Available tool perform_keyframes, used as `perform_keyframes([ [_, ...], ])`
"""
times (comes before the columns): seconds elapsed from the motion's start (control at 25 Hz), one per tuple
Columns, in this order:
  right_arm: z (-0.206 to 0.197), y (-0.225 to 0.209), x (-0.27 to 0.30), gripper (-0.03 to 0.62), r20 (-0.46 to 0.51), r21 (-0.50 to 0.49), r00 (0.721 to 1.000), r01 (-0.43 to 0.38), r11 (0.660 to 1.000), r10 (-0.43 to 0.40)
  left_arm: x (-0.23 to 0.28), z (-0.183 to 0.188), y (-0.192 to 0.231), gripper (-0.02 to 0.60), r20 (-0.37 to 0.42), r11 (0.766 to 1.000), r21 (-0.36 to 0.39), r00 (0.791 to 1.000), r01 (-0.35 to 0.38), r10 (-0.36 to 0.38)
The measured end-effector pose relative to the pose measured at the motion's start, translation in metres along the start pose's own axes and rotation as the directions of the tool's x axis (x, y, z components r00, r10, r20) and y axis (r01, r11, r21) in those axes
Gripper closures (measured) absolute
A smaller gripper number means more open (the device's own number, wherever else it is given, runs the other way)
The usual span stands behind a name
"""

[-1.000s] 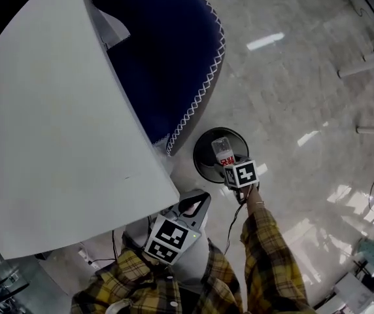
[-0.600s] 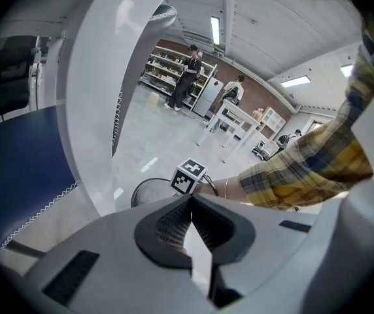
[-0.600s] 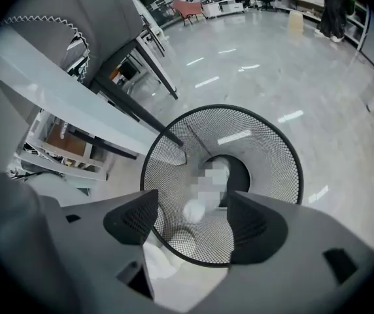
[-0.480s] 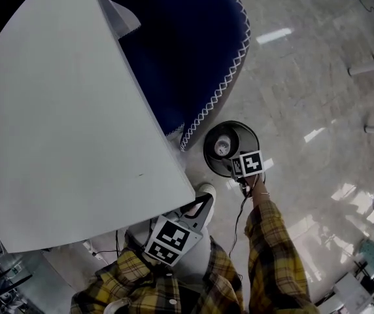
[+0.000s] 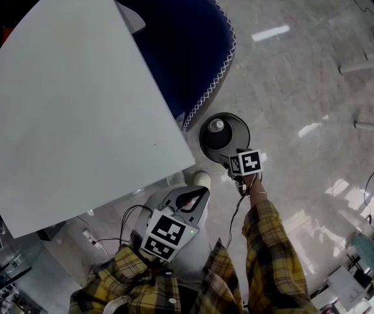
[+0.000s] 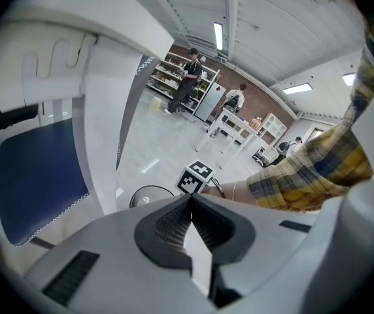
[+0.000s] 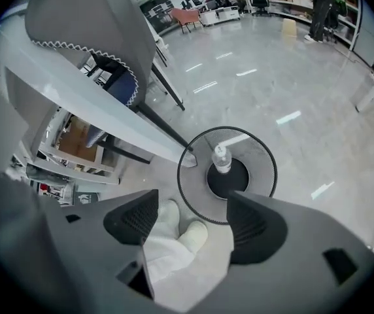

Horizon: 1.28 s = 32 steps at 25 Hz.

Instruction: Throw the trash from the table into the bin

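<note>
**A:** Bottle [image 7: 221, 158] first: where is it?

**B:** Inside the bin [image 7: 194, 183], on the dark base in the middle of the mesh. Neither gripper touches it. The bin stands on the floor just beside the table [image 5: 76, 116] edge.

**A:** Which way does it point?

**B:** It looks upright. The cap faces up toward the camera above it, and the long axis runs roughly vertical.

**A:** And the right gripper [image 7: 190, 218]?

**B:** It hangs over the bin's near rim with its jaws wide apart and nothing between them. Only the bin wall and a white shoe [image 7: 179, 237] show through the gap. I judge it is held there because that spot sits above the opening, where a dropped thing falls in.

**A:** The left one?

**B:** The left gripper [image 6: 191, 218] sits close to the body, below the table edge, with its jaws pressed together on nothing. It seems parked out of the way, since one hand is enough for this drop.
</note>
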State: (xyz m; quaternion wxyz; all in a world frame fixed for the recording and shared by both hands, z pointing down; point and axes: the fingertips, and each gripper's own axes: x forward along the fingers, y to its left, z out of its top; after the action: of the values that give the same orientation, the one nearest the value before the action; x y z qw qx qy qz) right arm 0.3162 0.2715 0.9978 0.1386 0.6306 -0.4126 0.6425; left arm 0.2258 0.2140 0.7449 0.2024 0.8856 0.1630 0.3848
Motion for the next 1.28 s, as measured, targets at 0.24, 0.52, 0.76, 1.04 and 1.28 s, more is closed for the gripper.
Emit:
perform_keyframes([
  [0.24,-0.002,0.023,-0.059,0.288,0.048,0.047,0.999,0.015,0.999,-0.017,-0.034,0.027,-0.037,0.572,0.017,1.0,0.002,1.0,0.006,-0.006],
  [0.52,0.009,0.045,-0.147,0.289,0.13,0.083,0.991,0.004,0.997,-0.015,-0.063,0.09,-0.076,0.572,0.08,0.999,0.045,0.997,0.011,-0.015],
  [0.76,0.032,0.098,-0.238,0.289,0.273,0.024,0.961,-0.046,0.999,0.038,-0.094,0.14,-0.11,0.572,0.151,0.997,0.075,0.988,0.014,-0.025],
  [1.04,0.071,0.163,-0.352,0.289,0.45,-0.11,0.885,-0.084,0.99,0.124,-0.142,0.186,-0.133,0.572,0.258,0.994,0.106,0.966,-0.021,-0.007],
  [1.28,0.106,0.238,-0.446,0.3,0.57,-0.291,0.764,-0.155,0.944,0.301,-0.205,0.222,-0.136,0.572,0.402,0.996,0.049,0.914,-0.081,0.054],
])
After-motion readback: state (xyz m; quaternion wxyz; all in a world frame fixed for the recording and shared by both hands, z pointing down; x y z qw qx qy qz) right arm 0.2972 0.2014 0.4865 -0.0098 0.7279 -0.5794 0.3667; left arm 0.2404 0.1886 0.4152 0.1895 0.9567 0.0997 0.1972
